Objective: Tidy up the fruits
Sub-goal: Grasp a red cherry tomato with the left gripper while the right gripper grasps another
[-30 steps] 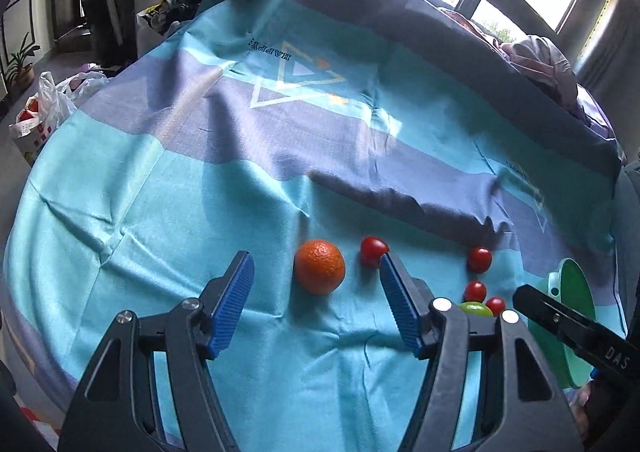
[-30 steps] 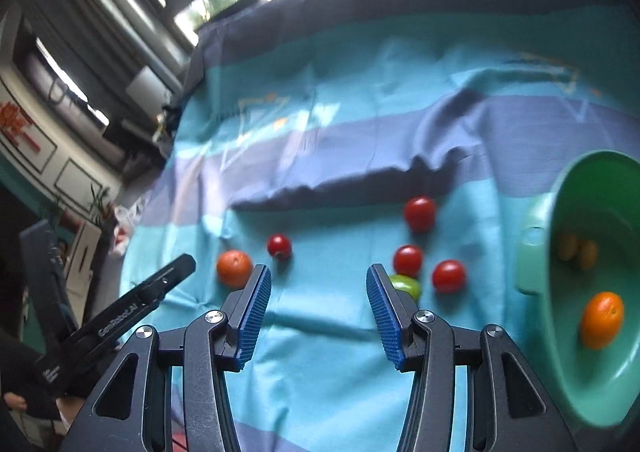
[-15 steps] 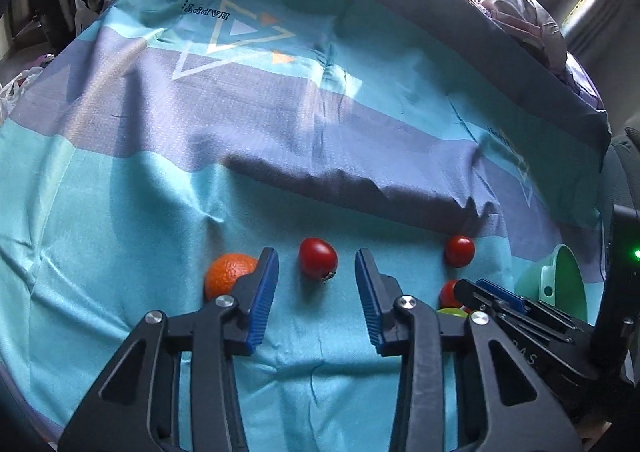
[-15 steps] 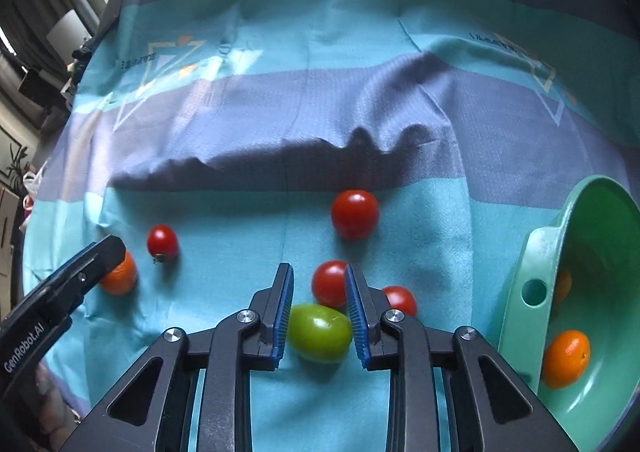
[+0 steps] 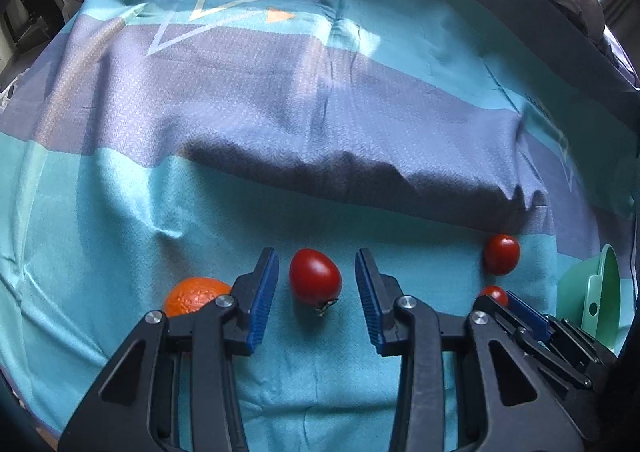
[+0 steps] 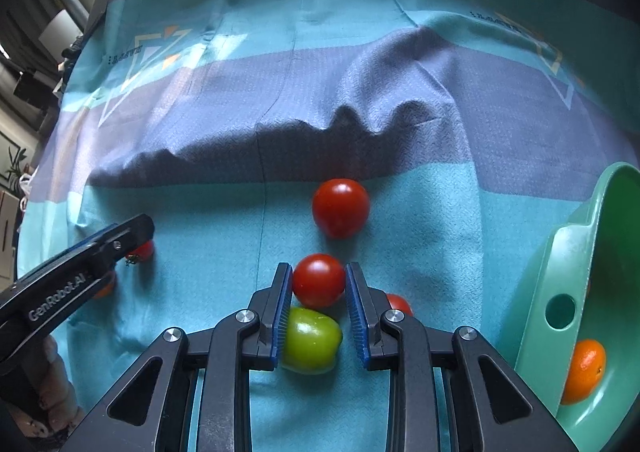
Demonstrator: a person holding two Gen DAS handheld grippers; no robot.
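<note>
While left view hides it, green tomato between right gripper fingers

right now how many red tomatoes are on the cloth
4: one between the left gripper's fingers, one farthest back, one at the right gripper's fingertips, one half hidden behind its right finger.

Left gripper low over the cloth, jaws apart w/ a wide gap, not touching anything. Right gripper also down low, jaws much narrower but not fully closed.
</note>
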